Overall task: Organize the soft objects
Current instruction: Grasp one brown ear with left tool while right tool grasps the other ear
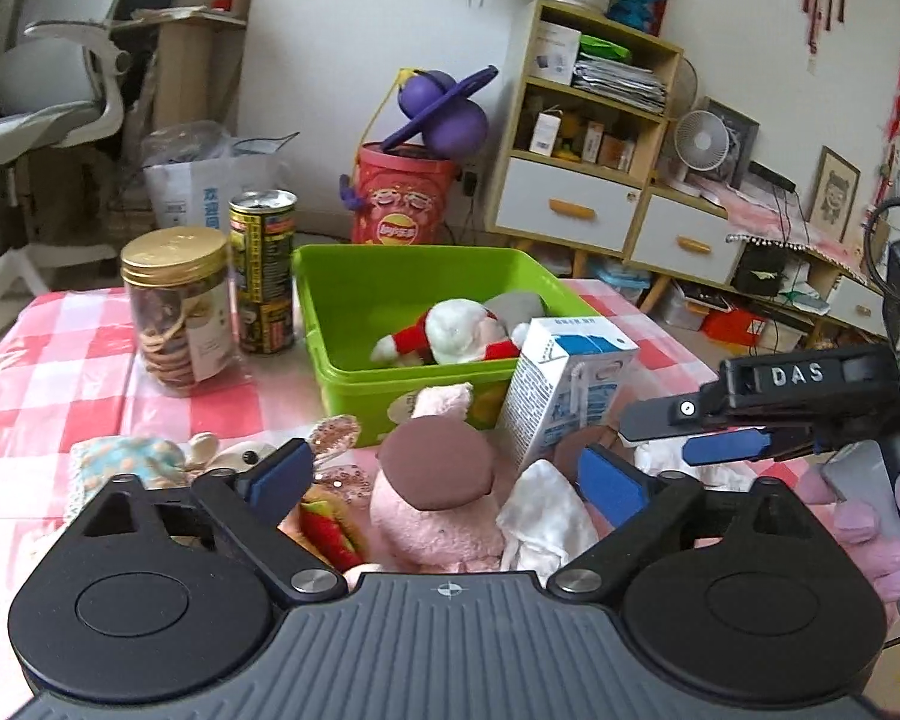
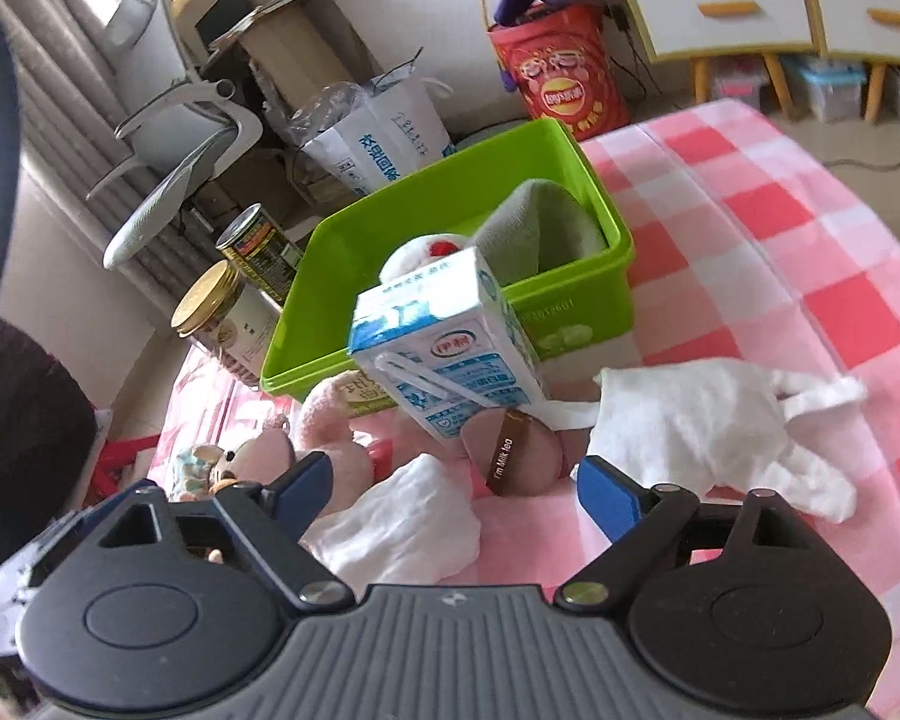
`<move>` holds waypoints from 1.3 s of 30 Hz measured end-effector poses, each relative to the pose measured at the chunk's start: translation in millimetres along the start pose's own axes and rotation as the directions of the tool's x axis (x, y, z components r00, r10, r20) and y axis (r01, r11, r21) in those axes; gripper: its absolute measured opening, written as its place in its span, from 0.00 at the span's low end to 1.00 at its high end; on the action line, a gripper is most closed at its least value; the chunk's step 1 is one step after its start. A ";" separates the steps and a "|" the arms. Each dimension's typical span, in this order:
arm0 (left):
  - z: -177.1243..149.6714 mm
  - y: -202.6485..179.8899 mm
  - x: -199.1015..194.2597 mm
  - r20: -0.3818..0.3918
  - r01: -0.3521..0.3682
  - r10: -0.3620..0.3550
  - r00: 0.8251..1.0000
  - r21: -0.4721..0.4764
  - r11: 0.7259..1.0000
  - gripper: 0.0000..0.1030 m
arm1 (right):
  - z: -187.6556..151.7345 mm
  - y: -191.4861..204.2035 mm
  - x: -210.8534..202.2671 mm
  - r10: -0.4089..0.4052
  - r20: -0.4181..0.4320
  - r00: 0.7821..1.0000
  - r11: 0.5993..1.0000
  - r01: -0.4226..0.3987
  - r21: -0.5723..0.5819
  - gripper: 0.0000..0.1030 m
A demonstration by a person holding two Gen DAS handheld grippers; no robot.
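A: Pink plush [image 1: 432, 516], low on the checked tablecloth [image 1: 60, 360], right between the wide-apart fingers of the left tongs [image 1: 447, 474]. Not gripped; nothing clamped yet.

B: And the right tongs [image 2: 456, 486]?

A: Also spread wide, also empty. White cloth [image 2: 402, 528] just below and between them, second white cloth [image 2: 708, 420] just beyond the right finger.

B: Destination?

A: Green bin [image 1: 342, 282], straight ahead of both tongs, already holding a red-and-white plush [image 1: 450, 330] and something grey [image 1: 513, 303].

B: Biggest risk from here?

A: Milk carton [image 1: 564, 384]. Standing tilted just ahead of the left tongs, between plush and bin, seemingly propped against the plush's brown foot. Likely to topple on pulling the plush out from beside it.

B: Anything else?

A: Crowding. Both tongs near each other over one heap, so easy to knock finger against finger. Easy too to pinch the white cloth along with the plush and drag both. A shallow bite on squashy fabric is another worry: probable slip while clearing the bin wall.

B: To the left?

A: Small bunny toy [image 1: 228, 456] and burger toy [image 1: 324, 522] just beside the left finger of the left tongs, liable to be swept aside on closing. Cookie jar [image 1: 177, 306] and can [image 1: 264, 273] farther ahead-left, well apart, probably safe.
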State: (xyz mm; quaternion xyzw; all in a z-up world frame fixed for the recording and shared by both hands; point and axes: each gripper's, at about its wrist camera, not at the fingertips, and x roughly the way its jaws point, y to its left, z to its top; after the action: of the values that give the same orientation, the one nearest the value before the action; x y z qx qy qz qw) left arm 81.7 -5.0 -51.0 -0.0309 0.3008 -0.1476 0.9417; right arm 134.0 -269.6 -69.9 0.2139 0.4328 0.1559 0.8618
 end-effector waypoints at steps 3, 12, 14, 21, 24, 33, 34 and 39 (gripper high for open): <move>-2.3 -0.7 6.6 -0.008 0.015 -0.015 1.000 0.000 1.000 0.84 | 1.0 -6.3 3.6 0.016 0.004 1.000 0.999 -0.017 0.042 0.52; -5.2 -4.2 19.8 -0.022 0.020 -0.020 1.000 0.024 1.000 0.75 | 3.1 -10.6 24.3 0.009 -0.003 1.000 0.996 -0.009 0.090 0.33; -4.9 -2.7 21.3 -0.023 0.016 -0.015 1.000 0.013 1.000 0.75 | 3.4 -6.7 28.1 -0.010 0.000 1.000 0.998 0.010 0.070 0.33; -2.8 0.4 30.2 -0.043 -0.012 0.012 0.999 -0.017 1.000 0.69 | 1.4 3.7 44.4 -0.099 0.006 0.995 0.995 0.099 0.010 0.33; -2.6 -1.6 32.0 -0.040 -0.018 0.018 0.999 -0.012 1.000 0.65 | 1.6 5.3 48.5 -0.120 0.010 0.993 0.993 0.119 0.006 0.33; -4.6 -2.9 38.7 -0.058 -0.047 0.047 0.997 -0.001 0.999 0.52 | -0.6 7.5 54.8 -0.171 0.020 0.985 0.985 0.172 -0.025 0.22; -4.5 -1.9 38.6 -0.058 -0.045 0.045 0.997 -0.005 0.999 0.52 | -0.4 6.8 53.8 -0.177 0.022 0.984 0.984 0.178 -0.024 0.21; -3.9 -0.7 38.6 -0.063 -0.045 0.045 0.997 -0.009 0.999 0.49 | 2.4 -2.2 47.7 -0.156 0.018 0.988 0.987 0.156 0.033 0.05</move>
State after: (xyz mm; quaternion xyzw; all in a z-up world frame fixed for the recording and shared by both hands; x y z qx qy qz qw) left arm 109.2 -17.0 -75.7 -0.0242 0.3317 -0.1256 0.9347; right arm 163.6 -250.5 -102.1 0.1945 0.4417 0.0791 0.8723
